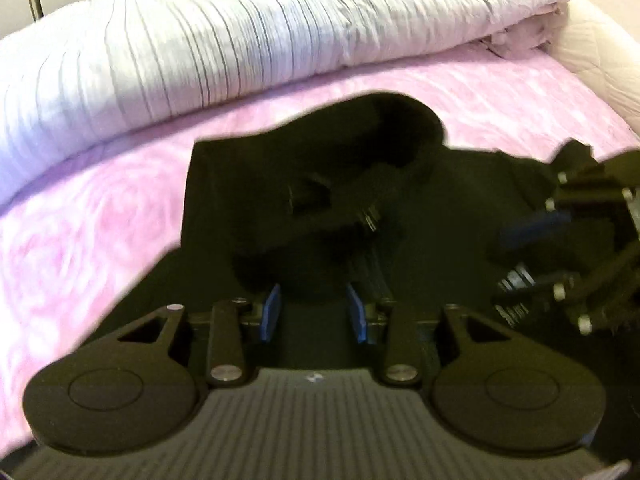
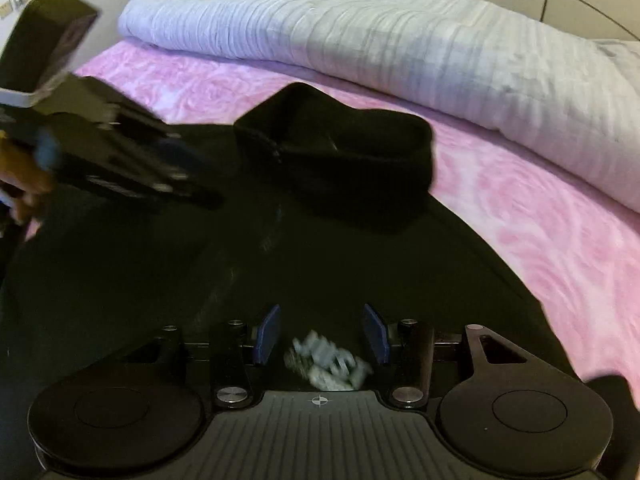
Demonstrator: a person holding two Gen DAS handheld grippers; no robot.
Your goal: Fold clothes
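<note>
Tongs: left tongs (image 1: 314,312) and right tongs (image 2: 322,334) both gaping, empty.
Black garment (image 2: 332,152): rumpled on the pink bedsheet (image 2: 540,216); collar standing.
Care: pinch edges, not bulk.

Left gripper (image 1: 314,312) and right gripper (image 2: 322,334) both hang low, side by side, jaws spread apart.

A black garment (image 1: 304,184) is lying on a pink rose-swirled sheet (image 1: 100,208); a white quilt (image 1: 200,40) is showing grey stripes (possibly creases), and blue pads (image 2: 267,334) are lining the fingers.
</note>
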